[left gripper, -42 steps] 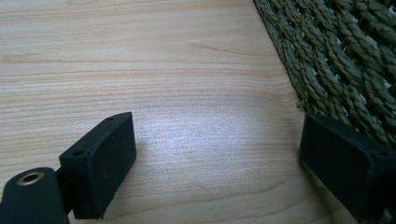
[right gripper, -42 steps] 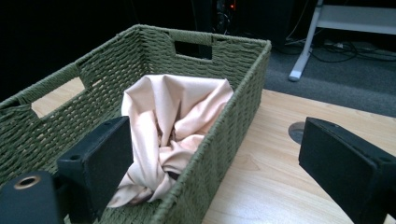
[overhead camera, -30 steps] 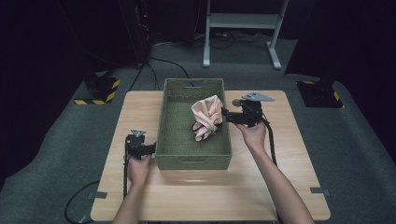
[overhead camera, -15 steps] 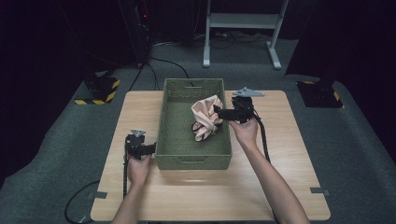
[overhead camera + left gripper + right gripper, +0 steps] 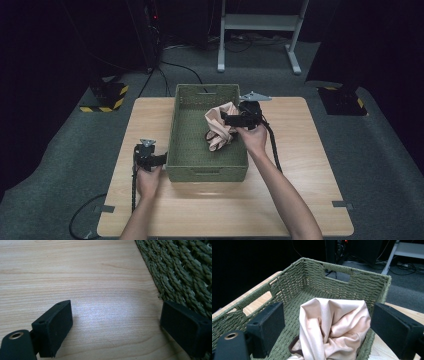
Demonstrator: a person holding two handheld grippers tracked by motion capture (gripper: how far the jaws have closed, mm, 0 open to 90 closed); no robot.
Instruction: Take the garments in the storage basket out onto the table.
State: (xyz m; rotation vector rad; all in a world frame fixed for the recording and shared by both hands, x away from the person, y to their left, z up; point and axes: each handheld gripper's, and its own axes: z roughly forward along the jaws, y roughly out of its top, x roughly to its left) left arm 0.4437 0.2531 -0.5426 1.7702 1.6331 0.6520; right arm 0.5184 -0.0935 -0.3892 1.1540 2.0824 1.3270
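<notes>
Both tongs gape: right tongs point(image 5: 226, 119) have released the pink cloth point(image 5: 220, 131) into the basket point(image 5: 206, 169); left tongs point(image 5: 161, 159) unmoved.

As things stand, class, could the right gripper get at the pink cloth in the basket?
Probably yes. The right gripper hangs open at the basket's right rim, the pink cloth lying just ahead between its jaws, with nothing in between.

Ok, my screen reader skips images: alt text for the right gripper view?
A pink cloth lies crumpled in a green woven basket, draped over its near wall. The right gripper hangs above it, jaws open.
</notes>
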